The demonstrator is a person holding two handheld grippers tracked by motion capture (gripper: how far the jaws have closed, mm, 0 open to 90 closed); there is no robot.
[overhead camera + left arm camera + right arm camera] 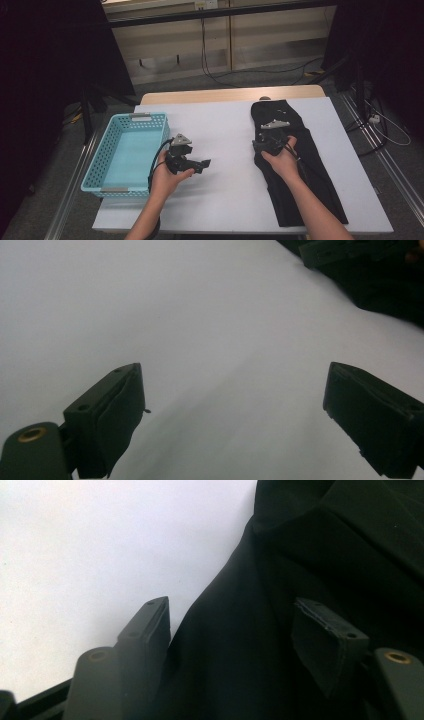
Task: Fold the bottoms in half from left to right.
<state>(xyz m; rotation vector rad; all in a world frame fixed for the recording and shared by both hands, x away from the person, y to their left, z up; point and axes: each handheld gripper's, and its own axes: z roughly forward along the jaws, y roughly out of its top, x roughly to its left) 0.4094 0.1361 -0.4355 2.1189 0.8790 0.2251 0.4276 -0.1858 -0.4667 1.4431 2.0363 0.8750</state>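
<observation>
Black garment (292, 165) lies flat under your right tongs (269, 141), part-open astride its left edge, nothing pinched; soft, light, limp, so pinch that edge fold between them; left tongs (197, 165) wide open, empty, over bare tabletop (225, 150).

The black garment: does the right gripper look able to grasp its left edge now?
Probably yes. The right gripper is over the black garment with jaws open; in the right gripper view the cloth edge lies between them, nothing in the way.
</observation>
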